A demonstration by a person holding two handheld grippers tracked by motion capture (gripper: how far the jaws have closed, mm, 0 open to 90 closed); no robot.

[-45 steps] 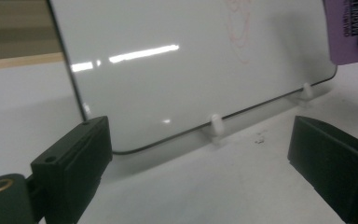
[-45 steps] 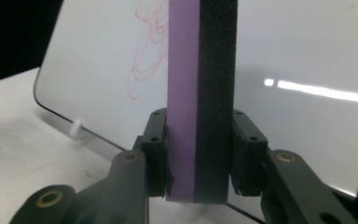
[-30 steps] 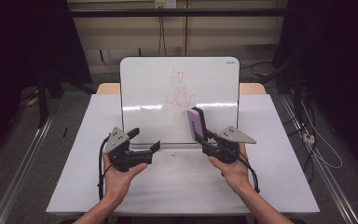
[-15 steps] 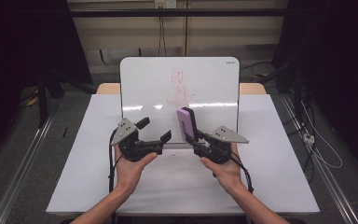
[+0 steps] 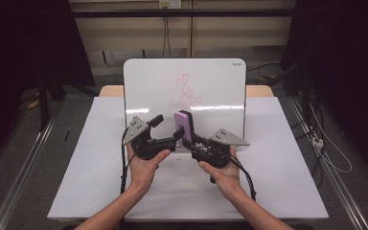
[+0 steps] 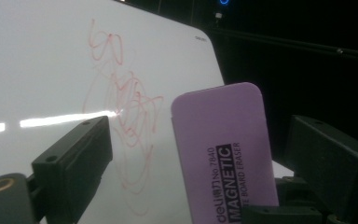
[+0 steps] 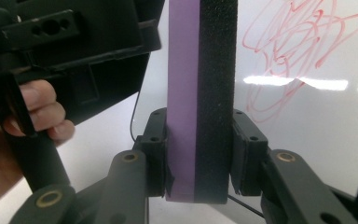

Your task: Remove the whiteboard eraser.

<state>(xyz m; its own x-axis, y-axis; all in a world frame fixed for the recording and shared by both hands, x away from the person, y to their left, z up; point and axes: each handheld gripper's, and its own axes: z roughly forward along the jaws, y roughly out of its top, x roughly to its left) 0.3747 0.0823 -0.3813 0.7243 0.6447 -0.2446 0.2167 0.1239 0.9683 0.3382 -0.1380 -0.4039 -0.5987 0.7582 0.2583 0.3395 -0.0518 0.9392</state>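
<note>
left gripper moved beside eraser, right gripper clamping

Black grippers, grey triangular plates.

White table, dark curtains both sides, cables on floor at right.

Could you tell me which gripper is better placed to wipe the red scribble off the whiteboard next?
The right gripper: its jaws are clamped on the purple eraser, held upright before the red scribble. The left gripper is open and holds nothing.
</note>
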